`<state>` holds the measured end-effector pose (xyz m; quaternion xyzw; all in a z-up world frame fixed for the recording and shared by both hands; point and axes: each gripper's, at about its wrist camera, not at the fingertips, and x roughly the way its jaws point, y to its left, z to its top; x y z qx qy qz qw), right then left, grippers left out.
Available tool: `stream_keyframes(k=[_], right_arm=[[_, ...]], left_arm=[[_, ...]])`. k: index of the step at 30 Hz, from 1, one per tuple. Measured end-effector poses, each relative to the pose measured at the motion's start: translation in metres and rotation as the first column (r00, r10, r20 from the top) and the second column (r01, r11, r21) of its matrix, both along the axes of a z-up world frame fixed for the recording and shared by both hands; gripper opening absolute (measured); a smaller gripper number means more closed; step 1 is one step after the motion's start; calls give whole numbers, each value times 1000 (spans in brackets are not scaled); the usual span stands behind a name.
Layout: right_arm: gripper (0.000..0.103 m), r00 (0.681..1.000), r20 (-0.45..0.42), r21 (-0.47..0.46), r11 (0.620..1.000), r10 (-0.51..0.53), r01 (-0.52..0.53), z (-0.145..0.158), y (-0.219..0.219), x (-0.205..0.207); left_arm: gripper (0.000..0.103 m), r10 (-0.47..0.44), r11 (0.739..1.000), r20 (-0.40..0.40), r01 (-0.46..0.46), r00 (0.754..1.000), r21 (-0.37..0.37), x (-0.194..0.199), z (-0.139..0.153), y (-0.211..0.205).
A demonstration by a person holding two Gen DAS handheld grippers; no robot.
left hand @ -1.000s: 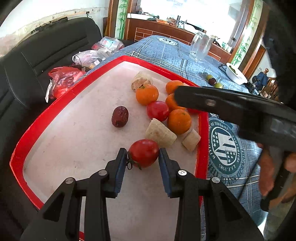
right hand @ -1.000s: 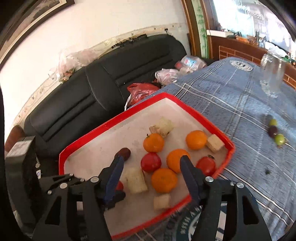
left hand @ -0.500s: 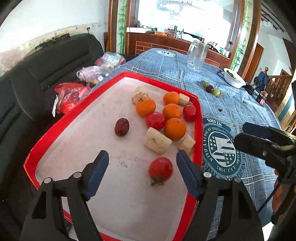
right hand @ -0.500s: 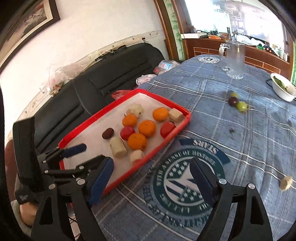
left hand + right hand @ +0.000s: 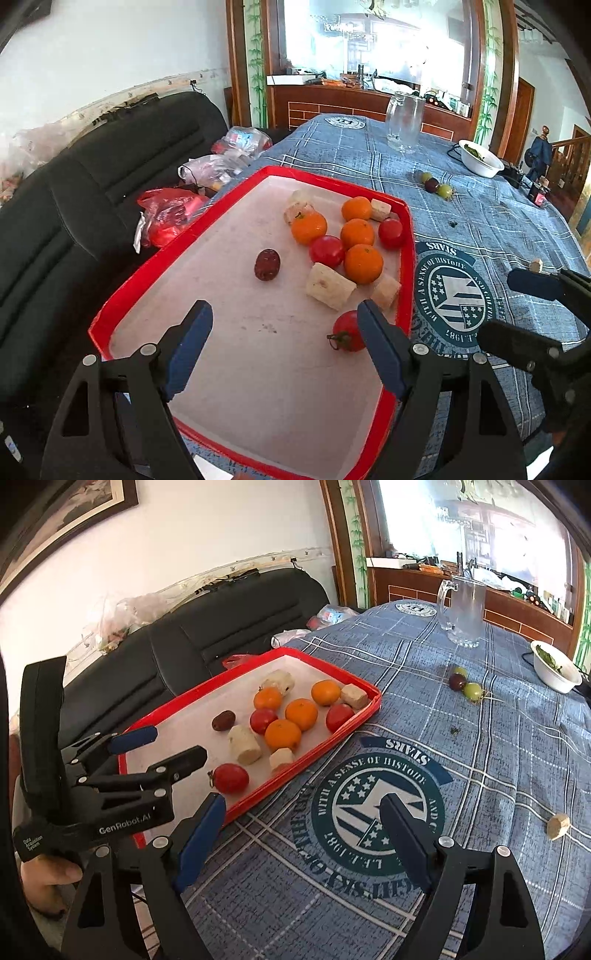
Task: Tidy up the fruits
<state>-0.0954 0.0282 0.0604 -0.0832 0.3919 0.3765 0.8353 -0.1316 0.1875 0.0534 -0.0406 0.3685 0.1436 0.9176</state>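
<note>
The red tomato with green stem point(image 5: 347, 331) lies free on the red-rimmed white tray point(image 5: 409, 258), near its right edge. So I judge that one placing step is finished and the next fruit must be chosen. The left gripper point(image 5: 284, 343) is wide open, empty, above the tray; its right finger hides a part of the tomato, and I cannot tell if it touches. The right gripper point(image 5: 303, 834) is also wide open and empty, above the blue checked tablecloth point(image 5: 498, 760). The small beige fruit piece point(image 5: 558, 825) near the cloth's right edge probably comes next: reach, close gently.
</note>
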Motion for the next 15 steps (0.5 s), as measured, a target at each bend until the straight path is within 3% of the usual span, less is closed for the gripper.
stream_keyframes(k=[6, 15], right_arm=[[87, 1000, 17, -9, 1000, -5, 6, 1, -4, -9], [87, 1000, 24, 1, 1000, -13, 13, 5, -12, -16]], left_arm=[[81, -1, 998, 12, 0, 1000, 60, -5, 2, -10], [85, 12, 999, 51, -14, 999, 53, -13, 10, -11]])
